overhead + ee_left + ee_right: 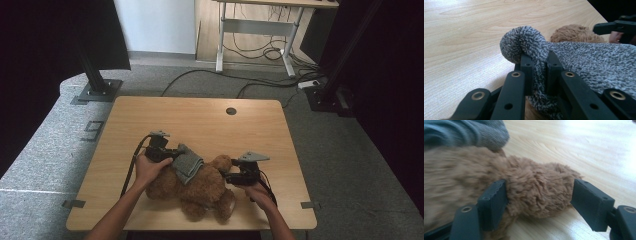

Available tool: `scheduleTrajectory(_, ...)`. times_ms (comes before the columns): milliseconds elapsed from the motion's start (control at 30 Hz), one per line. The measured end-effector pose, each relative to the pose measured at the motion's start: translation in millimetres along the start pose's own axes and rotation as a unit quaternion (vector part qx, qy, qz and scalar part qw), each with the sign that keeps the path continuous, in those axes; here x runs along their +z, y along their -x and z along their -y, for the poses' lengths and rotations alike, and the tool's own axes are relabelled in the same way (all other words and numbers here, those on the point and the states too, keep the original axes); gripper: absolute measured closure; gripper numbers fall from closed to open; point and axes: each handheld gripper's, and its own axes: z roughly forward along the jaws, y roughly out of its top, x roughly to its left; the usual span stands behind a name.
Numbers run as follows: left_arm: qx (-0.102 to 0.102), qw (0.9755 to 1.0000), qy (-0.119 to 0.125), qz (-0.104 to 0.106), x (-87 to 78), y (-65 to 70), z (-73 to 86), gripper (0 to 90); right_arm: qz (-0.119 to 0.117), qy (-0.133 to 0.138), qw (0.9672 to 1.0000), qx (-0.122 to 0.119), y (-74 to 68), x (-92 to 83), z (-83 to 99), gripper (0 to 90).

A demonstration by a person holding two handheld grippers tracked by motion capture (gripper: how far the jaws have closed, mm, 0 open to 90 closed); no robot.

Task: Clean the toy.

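Observation:
A brown teddy bear (pixel 200 187) lies on the wooden table (pixel 200 115) near its front edge. A grey knitted cloth (pixel 187 162) is draped over the bear's left side. My left gripper (pixel 172 154) is shut on a bunched edge of that cloth (pixel 529 42), pinched between the two jaws (pixel 540 58), with brown fur (pixel 574 32) behind it. My right gripper (pixel 227 177) is at the bear's right side. It stands open around a furry paw (pixel 539 182): its left jaw touches the fur and its right jaw stands apart (pixel 539 195). The grey cloth (pixel 474 132) lies beyond.
The table has a round cable hole (pixel 231 111) near its far edge. Black stand bases (pixel 97 92) sit on the carpet at both far corners. A white-legged desk (pixel 260 30) and floor cables lie behind. Bare wood stretches beyond the bear.

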Motion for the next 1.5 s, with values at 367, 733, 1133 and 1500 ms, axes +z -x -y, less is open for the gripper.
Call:
scheduleTrajectory(367, -0.003, 1.0000, -0.003, 0.001, 2.7, -1.4, -0.1, 79.9, -0.011, -0.034, 0.9989, 0.030, 12.4, 26.1, -0.5, 15.5)
scheduleTrajectory(733, -0.009, 0.9999, -0.003, 0.007, 3.1, -3.5, 0.2, 79.8, -0.034, -0.036, 0.9982, -0.034, 6.8, 32.2, 0.2, 80.7)
scheduleTrajectory(1133, -0.017, 0.9995, 0.008, 0.024, -2.9, -5.2, 1.5, 79.3, 0.005, -0.013, 0.9999, 0.002, 14.6, 25.5, -0.2, 83.0)
scheduleTrajectory(1500, 0.016, 0.9979, 0.017, 0.061, -3.8, 30.6, -25.6, 79.1, 0.009, -0.011, 0.9998, -0.011, 9.1, 27.9, -0.3, 81.1)
